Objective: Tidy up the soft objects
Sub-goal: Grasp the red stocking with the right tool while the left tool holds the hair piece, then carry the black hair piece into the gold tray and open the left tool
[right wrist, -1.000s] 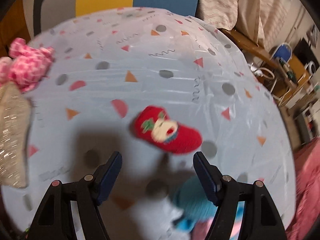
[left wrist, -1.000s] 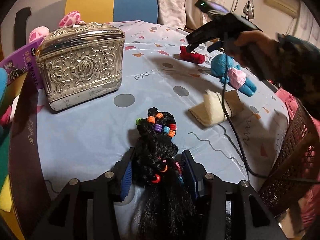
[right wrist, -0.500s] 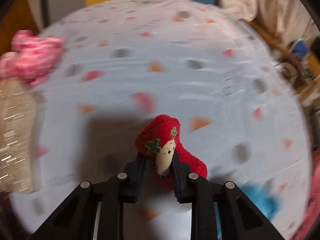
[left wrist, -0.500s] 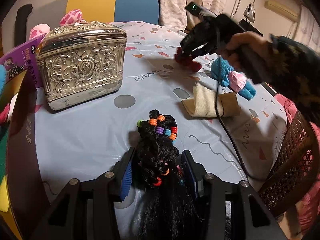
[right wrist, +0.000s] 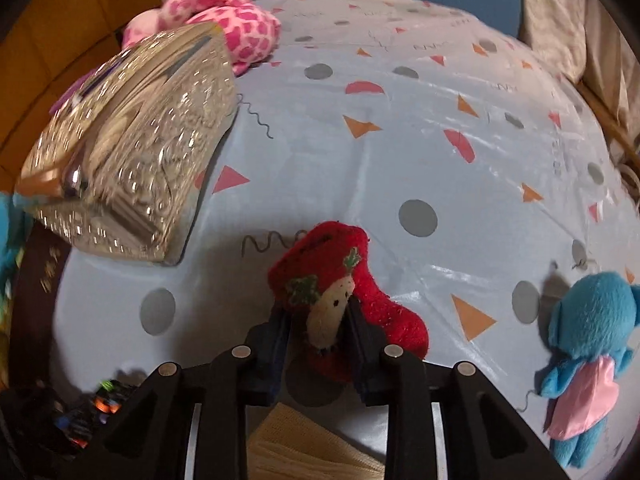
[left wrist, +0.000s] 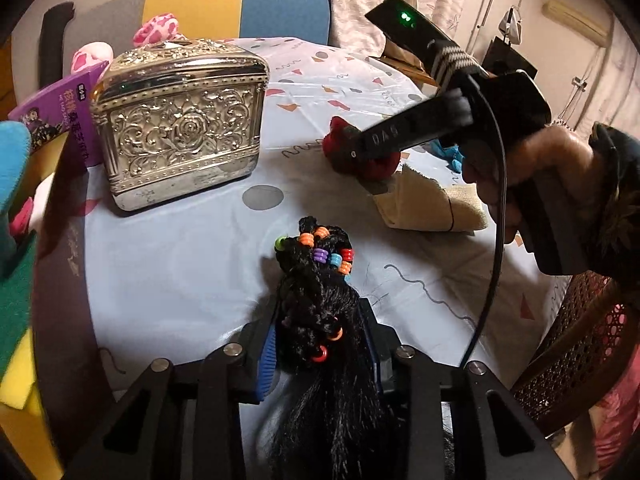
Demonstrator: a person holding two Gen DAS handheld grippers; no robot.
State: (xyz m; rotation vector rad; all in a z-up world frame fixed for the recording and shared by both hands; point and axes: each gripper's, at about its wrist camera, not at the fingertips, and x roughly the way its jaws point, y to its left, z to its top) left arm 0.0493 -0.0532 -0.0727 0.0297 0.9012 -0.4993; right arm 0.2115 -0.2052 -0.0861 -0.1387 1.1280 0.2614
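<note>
Pinching between right gripper fingers: red stocking; jaws opening.

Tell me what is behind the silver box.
Behind the silver box lies a pink spotted plush toy, partly hidden by it. A purple book leans at its side. Whatever else sits behind the box is covered.

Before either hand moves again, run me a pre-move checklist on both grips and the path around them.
1. Right tool on red stocking: ok, pads pinch its front, though the jaws are easing open.
2. Left tool on beaded black braid: ok, jaws closing around it.
3. Stocking clear of the table: cannot tell.
4. Silver embossed box apart from both tools: ok.
5. Folded beige cloth free of the stocking: cannot tell, they sit close together.
6. Blue plush toy out of the way: ok.
</note>
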